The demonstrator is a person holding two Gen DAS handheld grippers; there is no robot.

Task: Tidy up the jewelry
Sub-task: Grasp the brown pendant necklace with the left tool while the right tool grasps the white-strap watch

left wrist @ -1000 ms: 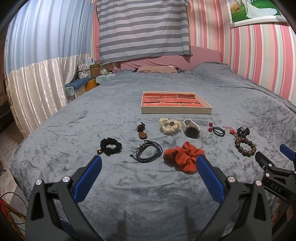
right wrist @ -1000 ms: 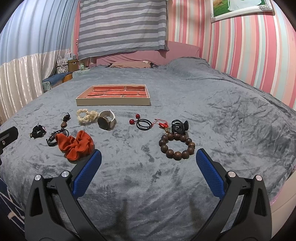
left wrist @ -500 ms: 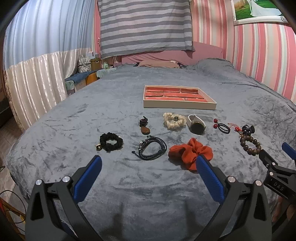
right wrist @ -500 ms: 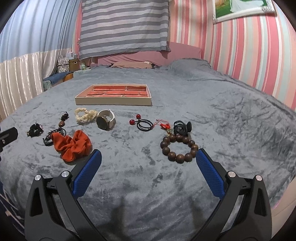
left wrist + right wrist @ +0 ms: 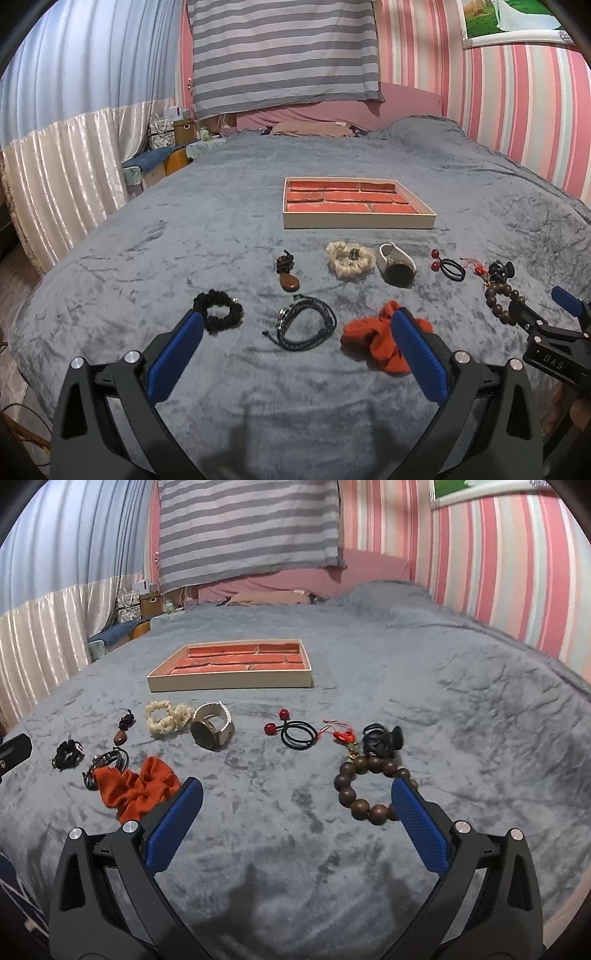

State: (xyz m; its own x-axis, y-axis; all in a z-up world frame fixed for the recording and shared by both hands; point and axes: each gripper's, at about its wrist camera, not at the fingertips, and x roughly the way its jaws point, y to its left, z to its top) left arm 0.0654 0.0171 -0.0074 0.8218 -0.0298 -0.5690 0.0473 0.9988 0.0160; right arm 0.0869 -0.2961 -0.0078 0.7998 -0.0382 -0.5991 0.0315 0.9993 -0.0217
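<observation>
1. Two hand-held grippers hover above a bed [image 5: 184, 229] covered in a grey blanket: the left hand-held gripper [image 5: 295, 328] with its blue jaws spread wide and nothing between them, and the right hand-held gripper [image 5: 295, 805] likewise spread and empty.
2. Far across the bed lies a cream tray [image 5: 358, 221] with red compartments, holding nothing.
3. Between tray and grippers, the jewelry is scattered in a loose row.
4. From the left: a black scrunchie [image 5: 219, 310], a brown pendant [image 5: 288, 271], a dark cord bracelet [image 5: 306, 325] and an orange scrunchie [image 5: 373, 336].
5. Farther along: a cream scrunchie [image 5: 349, 260], a watch [image 5: 212, 729], a black hair tie with red beads [image 5: 295, 733], a black claw clip [image 5: 380, 740].
6. Nearest the right hand-held gripper lies a wooden bead bracelet [image 5: 365, 786], just beside its right finger.
</observation>
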